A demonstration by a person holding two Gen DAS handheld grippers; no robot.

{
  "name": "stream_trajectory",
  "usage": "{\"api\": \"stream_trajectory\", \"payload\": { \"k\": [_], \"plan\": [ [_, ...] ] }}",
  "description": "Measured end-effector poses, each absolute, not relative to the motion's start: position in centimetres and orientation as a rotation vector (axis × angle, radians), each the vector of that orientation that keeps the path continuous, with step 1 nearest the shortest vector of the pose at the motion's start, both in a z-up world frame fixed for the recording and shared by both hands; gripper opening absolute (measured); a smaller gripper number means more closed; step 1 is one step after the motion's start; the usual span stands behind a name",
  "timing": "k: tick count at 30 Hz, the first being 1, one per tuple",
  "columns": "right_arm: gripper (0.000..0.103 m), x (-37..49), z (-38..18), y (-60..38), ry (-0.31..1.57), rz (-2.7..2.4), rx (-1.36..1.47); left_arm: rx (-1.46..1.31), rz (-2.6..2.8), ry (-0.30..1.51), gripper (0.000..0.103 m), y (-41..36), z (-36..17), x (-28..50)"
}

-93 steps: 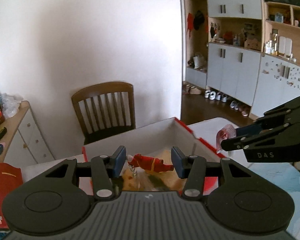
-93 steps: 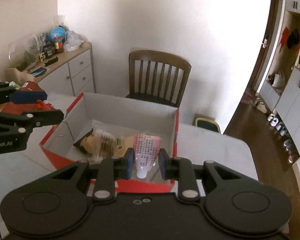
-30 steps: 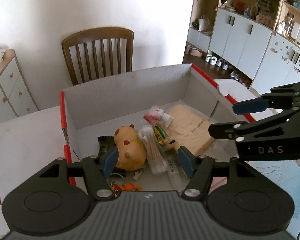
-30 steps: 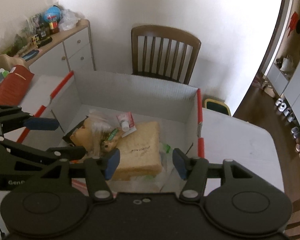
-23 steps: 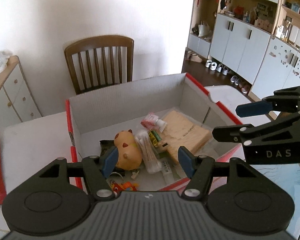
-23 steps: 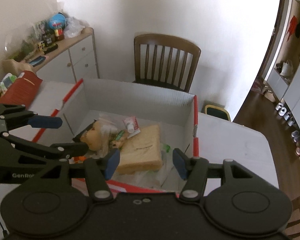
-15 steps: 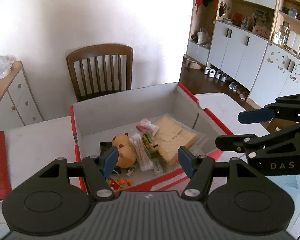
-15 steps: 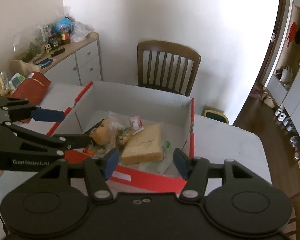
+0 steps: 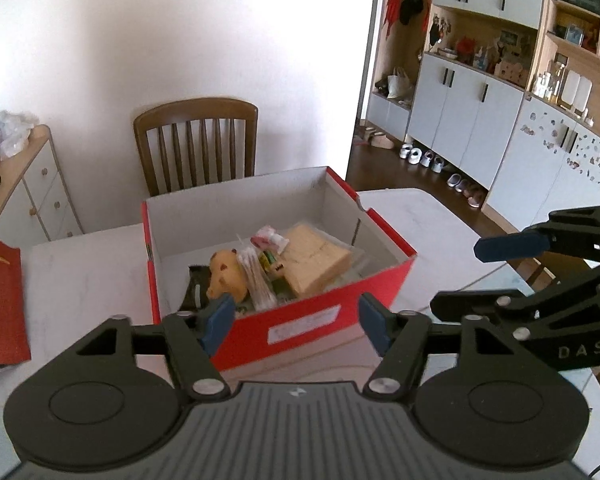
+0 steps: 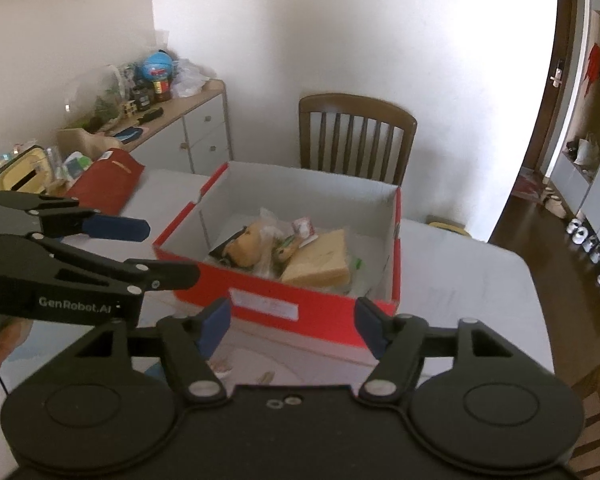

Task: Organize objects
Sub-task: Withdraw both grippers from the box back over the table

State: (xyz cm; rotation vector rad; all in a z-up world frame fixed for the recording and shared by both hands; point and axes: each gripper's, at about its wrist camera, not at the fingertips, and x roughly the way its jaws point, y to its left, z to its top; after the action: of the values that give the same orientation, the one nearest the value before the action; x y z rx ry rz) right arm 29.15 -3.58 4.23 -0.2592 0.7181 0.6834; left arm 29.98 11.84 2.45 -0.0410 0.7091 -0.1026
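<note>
A red cardboard box [image 9: 320, 320] with white inner walls stands on the white table; it also shows in the right wrist view [image 10: 312, 312]. Inside lie a tan packet [image 9: 316, 260], a yellow animal toy [image 9: 226, 276], a bag of cotton swabs [image 9: 256, 276] and a small pink tube [image 9: 266, 236]. My left gripper [image 9: 298, 324] is open and empty, held back from the box's near wall. My right gripper [image 10: 292, 324] is open and empty, also in front of the box. Each gripper shows in the other's view: right [image 9: 540, 276], left [image 10: 100, 248].
A wooden chair [image 9: 198, 140] stands behind the table. A red pouch [image 9: 0, 300] lies on the table at the left. A sideboard [image 10: 172, 128] with clutter runs along the left wall. Cabinets and shoes [image 9: 480, 140] are at the far right.
Both grippers released their items into the box earlier, then drew back and up from above the box. The box now sits farther ahead of both open grippers.
</note>
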Motion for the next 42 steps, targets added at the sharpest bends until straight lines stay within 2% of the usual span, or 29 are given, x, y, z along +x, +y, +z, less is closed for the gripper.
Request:
{"api": "stream_trajectory", "payload": {
  "k": [7, 11, 21, 26, 30, 42],
  "plan": [
    [0.077, 26.8, 3.2, -5.2, 0.735, 0.704, -0.257, -0.048, -0.105, 0.724, 0.074, 10.9, 1.8, 27.5],
    [0.083, 25.8, 2.4, -6.1, 0.747, 0.703, -0.245, -0.064, -0.105, 0.737, 0.079, 10.5, 1.0, 26.1],
    [0.1, 23.4, -0.3, -7.3, 0.756, 0.696, -0.236, -0.09, -0.097, 0.778, 0.082, 9.5, -1.5, 24.3],
    [0.101, 22.6, -1.8, -7.4, 0.762, 0.694, -0.226, -0.107, -0.092, 0.806, 0.086, 9.4, -3.0, 23.9],
    [0.101, 22.0, -3.0, -7.1, 0.771, 0.686, -0.227, -0.097, -0.084, 0.822, 0.103, 9.3, -4.2, 23.8],
    [0.101, 22.1, -7.1, -5.3, 0.829, 0.66, -0.258, -0.149, -0.064, 0.878, 0.103, 10.9, -8.5, 24.9]
  ]
}}
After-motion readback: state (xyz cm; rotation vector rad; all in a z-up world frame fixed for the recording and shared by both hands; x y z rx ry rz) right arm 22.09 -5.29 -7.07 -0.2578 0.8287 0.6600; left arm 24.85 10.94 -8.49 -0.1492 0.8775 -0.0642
